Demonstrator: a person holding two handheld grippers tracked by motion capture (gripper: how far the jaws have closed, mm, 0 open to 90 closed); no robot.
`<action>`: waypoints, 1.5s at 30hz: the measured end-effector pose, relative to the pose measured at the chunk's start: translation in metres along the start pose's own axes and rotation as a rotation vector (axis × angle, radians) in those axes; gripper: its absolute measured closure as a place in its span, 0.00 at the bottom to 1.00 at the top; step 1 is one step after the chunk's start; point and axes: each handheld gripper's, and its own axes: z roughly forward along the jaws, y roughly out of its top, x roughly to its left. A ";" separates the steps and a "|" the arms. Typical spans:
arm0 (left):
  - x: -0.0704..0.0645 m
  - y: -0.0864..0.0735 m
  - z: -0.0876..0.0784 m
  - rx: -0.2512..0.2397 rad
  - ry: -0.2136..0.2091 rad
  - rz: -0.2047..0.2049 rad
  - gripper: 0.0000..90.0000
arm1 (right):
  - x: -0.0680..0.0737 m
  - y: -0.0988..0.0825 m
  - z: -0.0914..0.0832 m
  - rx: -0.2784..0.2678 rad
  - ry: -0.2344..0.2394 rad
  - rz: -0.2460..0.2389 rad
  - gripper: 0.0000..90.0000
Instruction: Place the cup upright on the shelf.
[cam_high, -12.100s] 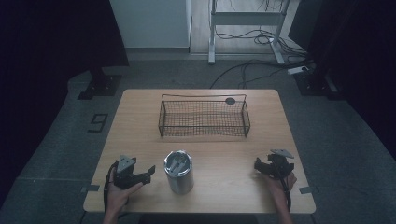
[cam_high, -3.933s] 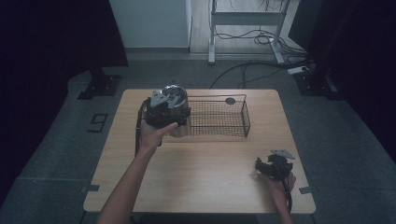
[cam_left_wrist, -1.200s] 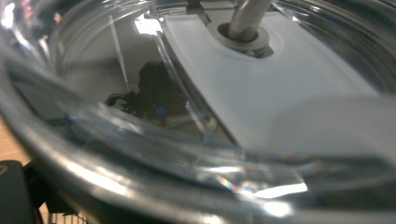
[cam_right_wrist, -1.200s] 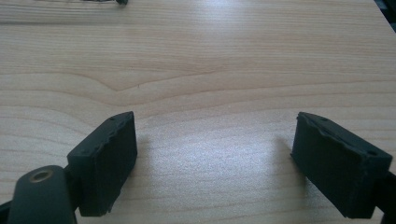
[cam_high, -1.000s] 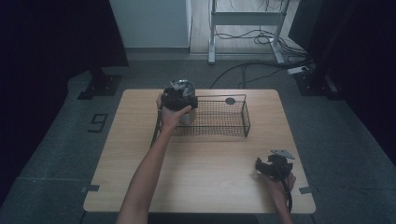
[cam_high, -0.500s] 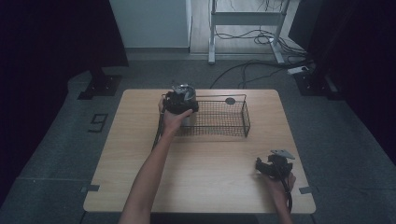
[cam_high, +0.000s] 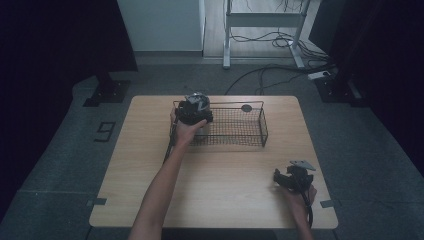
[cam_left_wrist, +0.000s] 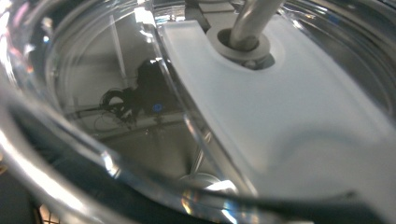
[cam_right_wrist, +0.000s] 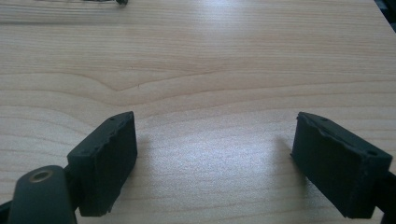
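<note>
- Since the frame half a second earlier, the left gripper (cam_high: 194, 111) and its load have barely shifted; twelve seconds back the same cup stood near the table's front edge, between the two grippers.
- From above, the left gripper is clamped on a metal cup (cam_high: 198, 101), holding it at the left end of the wire basket (cam_high: 250, 131), about at the height of the basket's top rim.
- The left gripper view looks straight onto the cup's clear lid (cam_left_wrist: 93, 116), very close. A frosted white strip (cam_left_wrist: 280, 116) crosses the lid, and a metal straw (cam_left_wrist: 254, 18) passes through a ring in it. The jaws themselves are hidden behind the lid.
- Whether the cup's base touches the basket floor cannot be told.
- The person's left forearm (cam_high: 162, 185) stretches from the table's front edge up to the basket.
- The basket sits along the back edge of the wooden table (cam_high: 150, 200), roughly centred, with a small dark round thing (cam_high: 246, 108) at its far rim.
- The right gripper (cam_high: 292, 177) rests near the table's front right corner, well apart from the basket.
- In the right gripper view its two black jaws stand wide apart, with bare wood (cam_right_wrist: 210, 93) between them.
</note>
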 end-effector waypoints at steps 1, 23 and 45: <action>0.000 -0.001 0.001 0.004 0.002 -0.001 0.04 | 0.000 0.000 0.000 0.000 0.000 0.000 0.15; 0.005 -0.016 -0.001 -0.001 -0.023 0.005 0.04 | 0.000 0.000 0.000 0.000 0.000 -0.001 0.15; 0.005 -0.003 -0.029 -0.088 -0.044 -0.006 0.01 | 0.000 0.000 0.000 0.000 -0.001 -0.001 0.15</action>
